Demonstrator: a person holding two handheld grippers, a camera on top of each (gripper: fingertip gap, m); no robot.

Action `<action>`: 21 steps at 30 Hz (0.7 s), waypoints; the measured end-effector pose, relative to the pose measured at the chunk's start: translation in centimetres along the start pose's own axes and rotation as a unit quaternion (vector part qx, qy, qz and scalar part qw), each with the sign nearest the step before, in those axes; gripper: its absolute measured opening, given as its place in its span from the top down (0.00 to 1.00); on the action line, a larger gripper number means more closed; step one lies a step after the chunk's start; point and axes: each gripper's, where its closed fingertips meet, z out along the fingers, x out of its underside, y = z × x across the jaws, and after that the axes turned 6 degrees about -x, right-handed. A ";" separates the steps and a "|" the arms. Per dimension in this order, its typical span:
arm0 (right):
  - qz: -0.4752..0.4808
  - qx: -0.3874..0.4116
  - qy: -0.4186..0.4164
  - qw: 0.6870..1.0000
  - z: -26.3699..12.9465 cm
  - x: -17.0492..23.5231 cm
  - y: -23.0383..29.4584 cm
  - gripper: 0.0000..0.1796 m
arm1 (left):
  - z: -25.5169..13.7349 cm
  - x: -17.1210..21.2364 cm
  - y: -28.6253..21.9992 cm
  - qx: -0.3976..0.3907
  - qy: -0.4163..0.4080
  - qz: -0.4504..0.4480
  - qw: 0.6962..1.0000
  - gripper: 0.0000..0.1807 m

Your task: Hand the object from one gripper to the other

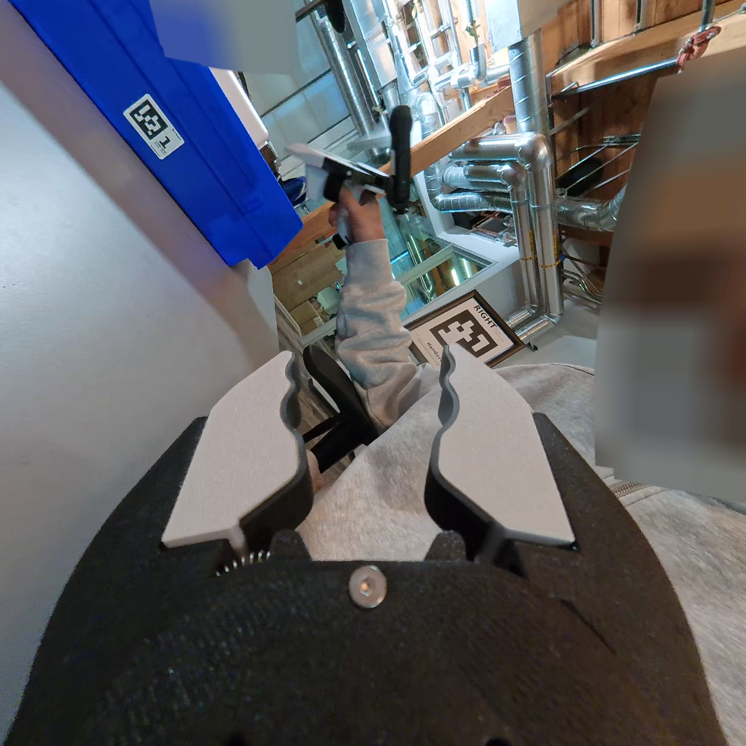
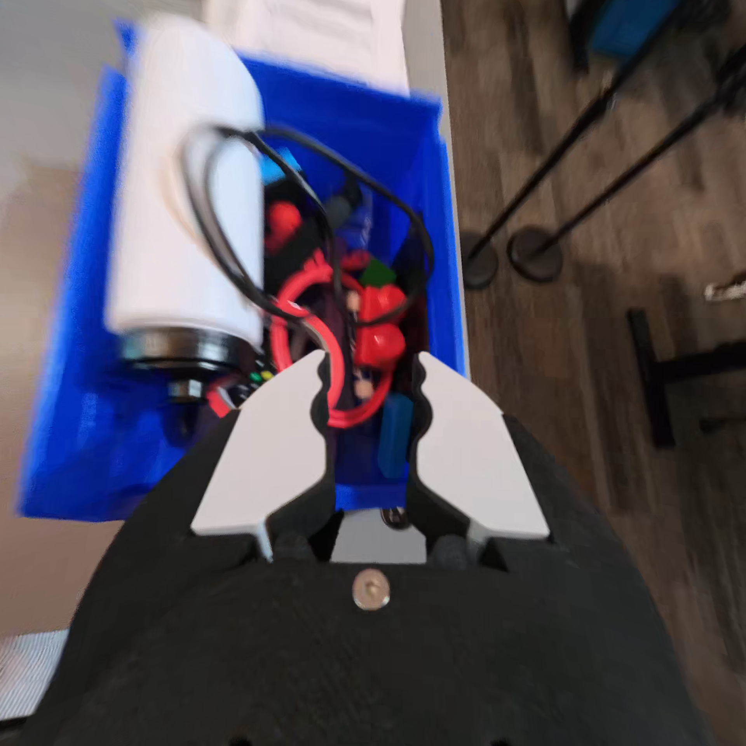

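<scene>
Right gripper empty, white bottle — cap nearest

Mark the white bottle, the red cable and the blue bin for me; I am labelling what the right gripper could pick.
white bottle (image 2: 181,193): right wrist view, middle of its white body.
red cable (image 2: 282,323): right wrist view, left side of its loop.
blue bin (image 2: 80,444): right wrist view, its near left wall.

A pale table carries the blue bin. The bin sits at the table's edge, beside dark wooden floor. Two round black stand bases rest on that floor near the bin.
</scene>
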 end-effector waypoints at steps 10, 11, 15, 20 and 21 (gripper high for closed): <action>-0.189 -0.203 -0.355 0.893 -7.0 -10.6 20.8 0.86 | 0.2 0.3 -0.1 -0.011 0.011 0.028 0.999 0.62; -0.185 -0.253 -0.344 0.885 -6.0 -9.8 23.4 0.84 | 0.3 0.4 -0.1 -0.016 0.014 0.037 0.999 0.63; -0.102 -0.443 -0.277 0.847 -2.6 -5.9 32.0 0.88 | 0.2 0.5 -0.2 -0.036 0.020 0.085 0.995 0.65; -0.074 -0.516 -0.233 0.821 -0.9 -3.3 35.9 1.00 | -0.3 -0.4 -0.6 -0.091 0.010 0.178 0.980 0.76; -0.077 -0.515 -0.240 0.819 -0.8 -3.2 36.0 1.00 | -0.7 -1.3 -1.1 -0.102 -0.007 0.196 0.975 0.86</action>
